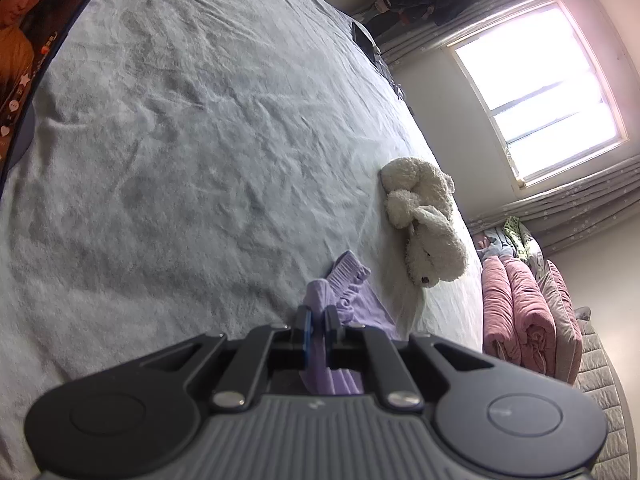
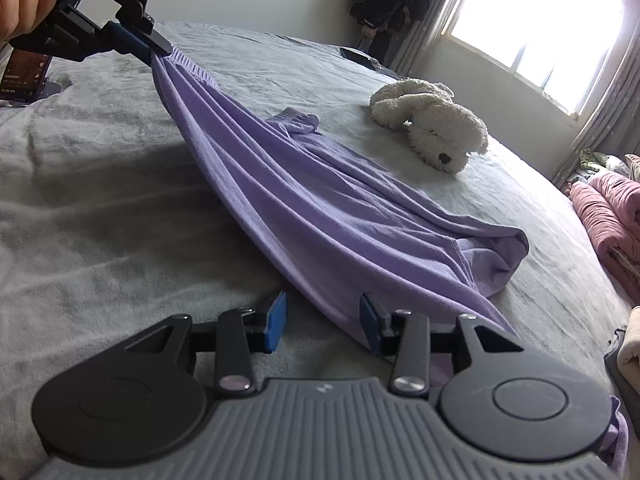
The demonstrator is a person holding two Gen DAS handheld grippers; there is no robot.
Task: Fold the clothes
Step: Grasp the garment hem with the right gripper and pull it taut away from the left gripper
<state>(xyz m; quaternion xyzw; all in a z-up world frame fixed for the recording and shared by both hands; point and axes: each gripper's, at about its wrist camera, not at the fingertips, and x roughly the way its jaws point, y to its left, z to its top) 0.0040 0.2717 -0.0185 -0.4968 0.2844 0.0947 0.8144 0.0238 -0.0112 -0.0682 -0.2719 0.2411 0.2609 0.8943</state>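
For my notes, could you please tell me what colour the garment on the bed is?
Plain lilac garment, clearest in the right wrist view.

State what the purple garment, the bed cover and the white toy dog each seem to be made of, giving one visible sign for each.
Purple garment: thin, matte knit, probably cotton jersey; it hangs in soft folds from the left tool.
Bed cover: grey fleece or plush, apparently; fuzzy nap with brushed streaks.
White toy dog: shaggy synthetic plush, likely stuffed; tufted pile.

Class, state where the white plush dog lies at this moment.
In the right wrist view the white plush dog lies upper right on the grey bedspread, beyond the purple garment, below the window.
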